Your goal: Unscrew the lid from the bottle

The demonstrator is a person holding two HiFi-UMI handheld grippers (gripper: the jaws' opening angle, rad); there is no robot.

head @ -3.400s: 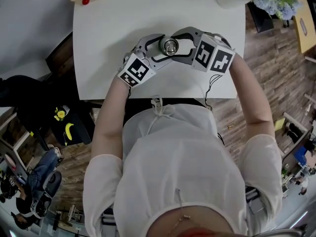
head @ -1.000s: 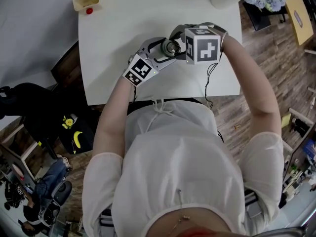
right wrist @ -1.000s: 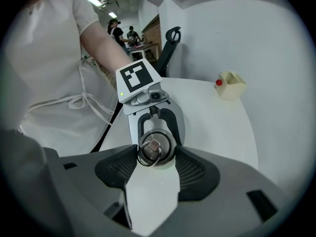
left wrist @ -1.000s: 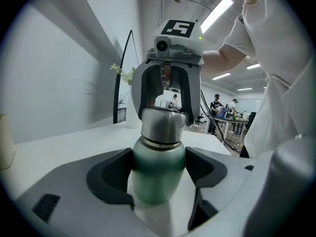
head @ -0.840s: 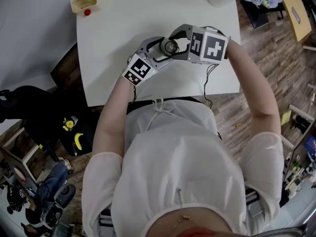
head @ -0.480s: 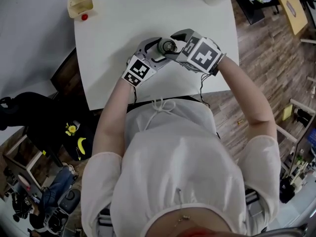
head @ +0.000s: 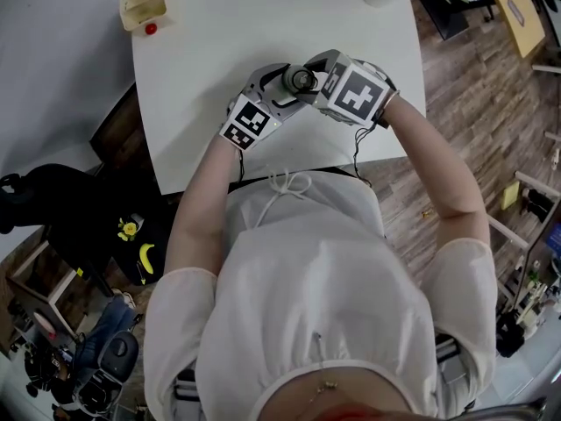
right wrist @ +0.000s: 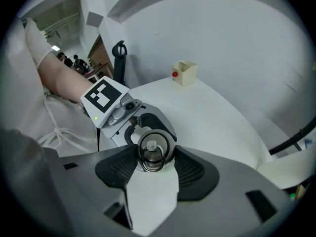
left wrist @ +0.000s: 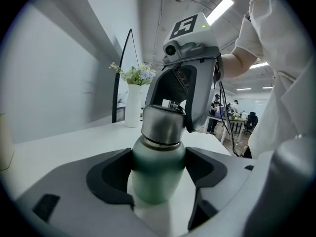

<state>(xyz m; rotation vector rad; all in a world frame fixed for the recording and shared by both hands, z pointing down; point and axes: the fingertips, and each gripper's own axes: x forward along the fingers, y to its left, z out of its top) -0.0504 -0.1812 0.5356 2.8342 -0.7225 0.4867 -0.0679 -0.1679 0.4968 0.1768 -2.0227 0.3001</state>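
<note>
Your bottle (left wrist: 157, 174) stands upright near the middle of the tabletop (head: 219, 24), well clear of every edge. Your left gripper (left wrist: 158, 184) is clamped level on its green body, one pad on each side. Your right gripper (right wrist: 152, 163) comes steeply from above, and its jaws have just been closing with the lid (right wrist: 150, 149) between them. The pads now look to be pressed on the lid's sides.

Expect a stiff metal bottle that won't give or crack under pressure. The lid is smooth bare steel and probably slippery, so squeeze its side wall firmly before twisting. Don't use the loose ring (right wrist: 149, 160) on top. I can't judge whether it's full, so keep the body grip low and tight to stop it spinning.
</note>
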